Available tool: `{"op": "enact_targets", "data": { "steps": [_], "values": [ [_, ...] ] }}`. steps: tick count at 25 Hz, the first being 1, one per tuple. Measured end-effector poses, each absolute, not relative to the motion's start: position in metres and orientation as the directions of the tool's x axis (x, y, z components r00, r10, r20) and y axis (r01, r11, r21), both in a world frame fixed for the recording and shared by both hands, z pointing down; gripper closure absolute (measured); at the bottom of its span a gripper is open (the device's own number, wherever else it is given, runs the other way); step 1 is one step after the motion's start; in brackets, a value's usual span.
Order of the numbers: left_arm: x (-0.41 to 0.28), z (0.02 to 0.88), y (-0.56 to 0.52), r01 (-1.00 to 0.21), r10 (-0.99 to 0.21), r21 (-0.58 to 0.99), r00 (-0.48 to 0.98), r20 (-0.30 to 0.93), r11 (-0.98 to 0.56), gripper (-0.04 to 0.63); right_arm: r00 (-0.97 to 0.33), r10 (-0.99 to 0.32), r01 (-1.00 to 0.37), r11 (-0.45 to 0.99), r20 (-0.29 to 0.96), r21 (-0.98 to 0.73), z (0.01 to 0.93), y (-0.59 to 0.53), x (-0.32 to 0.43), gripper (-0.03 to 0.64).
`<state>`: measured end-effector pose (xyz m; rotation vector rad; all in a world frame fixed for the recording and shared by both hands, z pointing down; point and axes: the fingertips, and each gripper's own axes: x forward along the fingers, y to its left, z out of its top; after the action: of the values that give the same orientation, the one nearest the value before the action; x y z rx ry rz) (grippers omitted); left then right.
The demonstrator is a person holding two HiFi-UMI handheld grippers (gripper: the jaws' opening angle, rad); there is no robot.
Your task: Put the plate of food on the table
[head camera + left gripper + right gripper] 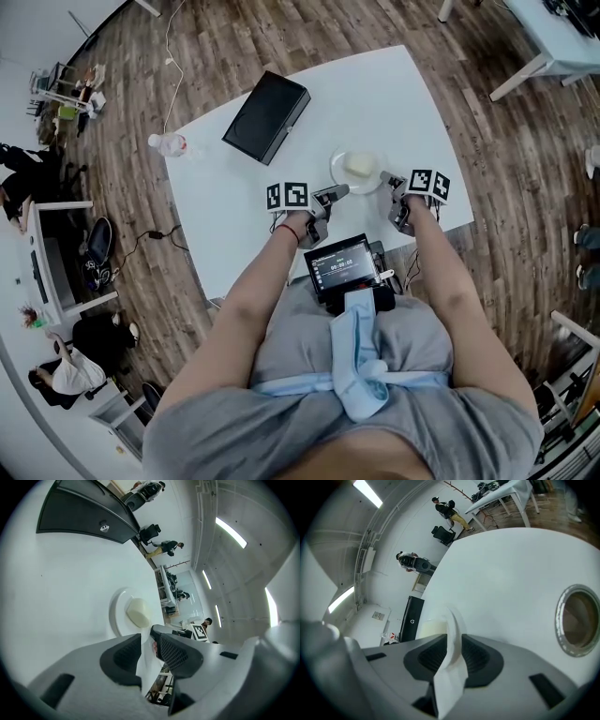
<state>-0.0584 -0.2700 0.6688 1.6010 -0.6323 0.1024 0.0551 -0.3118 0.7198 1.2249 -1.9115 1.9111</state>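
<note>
At the centre of the head view, one plate [341, 178] is seen on the white table [403, 103]. One pale piece of food [362, 165] lies on it. The plate appears to rest flat on the tabletop, though this is hard to confirm.

Two grippers are counted. The left gripper [339, 192] is held at the plate's lower left edge and angled downward. Its jaws are apart, and the rim passes between the pads without being pressed. The right gripper [387, 178] is held at the plate's right edge, also tilted down, with its jaws clamped on the thin white rim. Both forearms are stretched up from the bottom of the frame.

One black case [266, 116] lies to the upper left of the plate, well apart from it. One bottle [169, 144] is seen at the table's left edge. One round hole [576, 620] is set in the tabletop at the right of the right gripper view, where part of the food is covered by the gripped rim.
</note>
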Motion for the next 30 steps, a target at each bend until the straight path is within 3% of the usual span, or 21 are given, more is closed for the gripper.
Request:
{"op": "enact_targets", "data": {
  "steps": [2,7,18,30],
  "values": [
    [-0.058,0.667,-0.27,-0.448,-0.331,0.894,0.845,0.42,-0.008,0.467,-0.638,-0.415,-0.655,-0.149,0.648,-0.741,0.717,-0.309,0.06,0.545],
    [-0.059,0.661,-0.27,-0.474,-0.319,0.877,0.845,0.43,-0.073,0.575,-0.627,-0.415,-0.73,0.017,0.659,-0.684,0.694,-0.302,0.059,0.545],
    [-0.061,0.623,-0.248,-0.456,-0.298,0.86,0.874,0.384,-0.229,0.577,-0.723,-0.447,-0.684,0.357,0.526,-0.636,0.609,-0.267,0.023,0.548],
    [-0.065,0.574,-0.232,-0.495,-0.365,0.759,0.86,0.357,-0.423,0.577,-0.752,-0.493,-0.659,0.55,0.439,-0.512,0.557,-0.234,0.009,0.551]
  ]
}}
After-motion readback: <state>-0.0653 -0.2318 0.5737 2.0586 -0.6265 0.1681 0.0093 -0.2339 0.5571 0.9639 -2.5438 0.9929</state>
